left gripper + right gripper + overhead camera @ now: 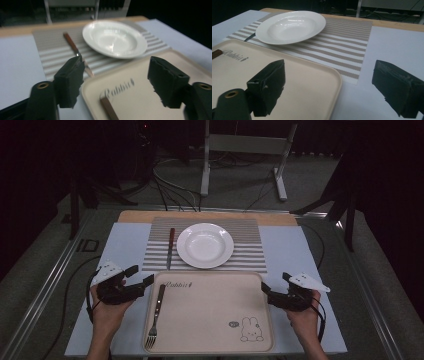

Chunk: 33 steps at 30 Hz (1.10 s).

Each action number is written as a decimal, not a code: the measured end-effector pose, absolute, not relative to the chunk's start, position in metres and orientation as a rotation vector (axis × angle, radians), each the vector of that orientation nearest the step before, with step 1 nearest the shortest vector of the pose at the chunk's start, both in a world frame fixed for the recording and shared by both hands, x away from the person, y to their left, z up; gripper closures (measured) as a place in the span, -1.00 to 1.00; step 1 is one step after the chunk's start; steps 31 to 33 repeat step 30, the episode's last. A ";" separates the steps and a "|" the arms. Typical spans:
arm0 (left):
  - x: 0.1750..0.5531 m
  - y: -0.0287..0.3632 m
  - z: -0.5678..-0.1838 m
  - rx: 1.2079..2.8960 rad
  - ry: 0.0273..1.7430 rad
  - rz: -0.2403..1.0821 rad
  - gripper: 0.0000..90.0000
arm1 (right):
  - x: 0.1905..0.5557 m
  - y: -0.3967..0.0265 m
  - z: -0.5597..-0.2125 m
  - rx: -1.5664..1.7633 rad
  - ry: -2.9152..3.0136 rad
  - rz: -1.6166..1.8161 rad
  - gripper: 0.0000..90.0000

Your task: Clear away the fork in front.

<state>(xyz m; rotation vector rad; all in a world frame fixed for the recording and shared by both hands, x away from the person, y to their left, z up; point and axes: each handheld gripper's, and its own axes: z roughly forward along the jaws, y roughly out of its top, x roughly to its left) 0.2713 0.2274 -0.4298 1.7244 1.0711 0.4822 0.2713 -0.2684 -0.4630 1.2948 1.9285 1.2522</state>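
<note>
While weighing the next reach, take the left claw (pixel 141 275) as the nearer one by far: jaws spread wide, nothing between them, poised just outside the far left corner of the tray (pixel 215 320). Find the fork (pixel 156 312) just to that claw's right and slightly back toward the person, flat inside the tray along its left wall. Read its long axis as running away from the person: brown handle at the far end, close under the claw, and tines at the near end, farthest from it. Confirm in the left gripper view, with the handle (pixel 108 108) low between the two open jaws and a little ahead of them, apart from both. Judge the likely grasp as a short drop forward and down onto the handle, jaws set across the axis rather than along it. Count the right claw (pixel 274 282) out for this: equally wide open and holding nothing, hanging just off the tray's right rim, with the fork well apart across the whole tray. As for containers: tray with nothing in it beyond the fork; white plate (pixel 205 245) bare, ahead of both claws on the striped placemat (pixel 245 250); knife (pixel 170 247) ahead of the left claw, beside the plate, parallel to the fork; all on the counter (pixel 295 255).
</note>
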 end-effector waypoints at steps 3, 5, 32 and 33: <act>0.271 0.228 -0.422 1.693 1.069 0.539 -0.55 | 0.269 -0.272 -0.464 1.303 1.924 1.250 -0.74; 0.271 0.228 -0.419 1.673 1.073 0.569 -0.66 | 0.267 -0.274 -0.465 1.307 1.922 1.249 -0.74; 0.270 0.239 -0.429 1.620 1.128 0.696 -1.00 | 0.245 -0.287 -0.475 1.250 1.860 1.243 -0.74; 0.270 0.239 -0.429 1.620 1.128 0.696 -1.00 | 0.245 -0.287 -0.475 1.250 1.860 1.243 -0.74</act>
